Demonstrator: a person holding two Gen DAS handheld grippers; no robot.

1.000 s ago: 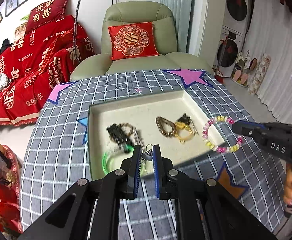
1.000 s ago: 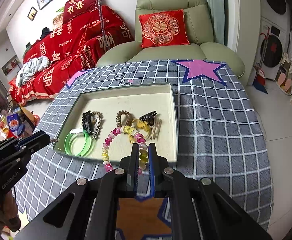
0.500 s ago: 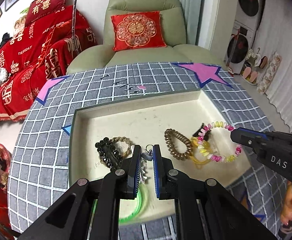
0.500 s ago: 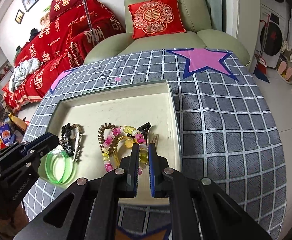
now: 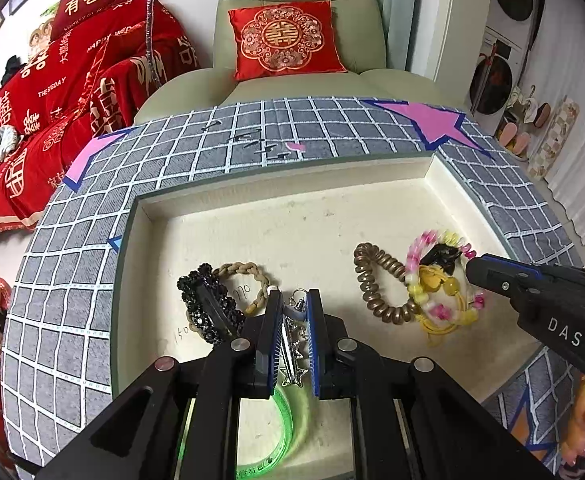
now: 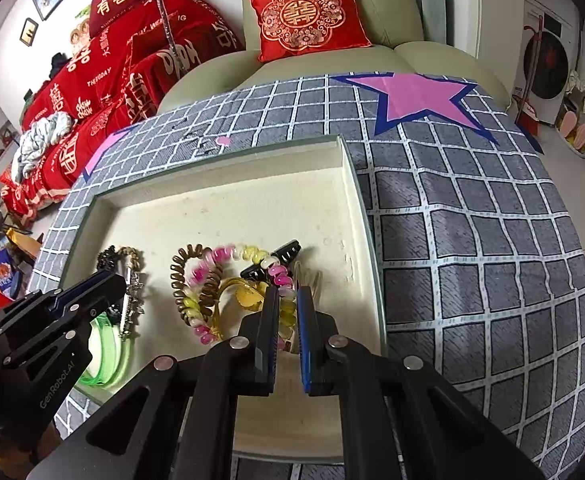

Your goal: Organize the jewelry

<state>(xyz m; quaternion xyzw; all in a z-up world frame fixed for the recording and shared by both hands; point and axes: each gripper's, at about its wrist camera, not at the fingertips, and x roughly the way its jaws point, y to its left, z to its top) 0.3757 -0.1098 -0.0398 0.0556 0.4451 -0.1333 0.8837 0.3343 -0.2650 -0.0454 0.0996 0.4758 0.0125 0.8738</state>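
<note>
A cream tray lies on the checked cloth. My left gripper is shut on a silver star hair clip, low over the tray's near left part. My right gripper is shut on a pink and yellow spiral bracelet, which also shows in the left wrist view, and holds it over the tray's right part, above a yellow band and a black claw clip. A brown spiral tie, a black beaded clip, a braided tie and a green bangle lie in the tray.
The grey checked cloth with pink stars covers the table. A green armchair with a red cushion stands behind it. A red-covered sofa is at the left. The table edge drops off at the right.
Both grippers have moved forward and lower over the tray. The star clip and the pink-yellow bracelet came along, the bracelet now above the yellow band and claw clip.
</note>
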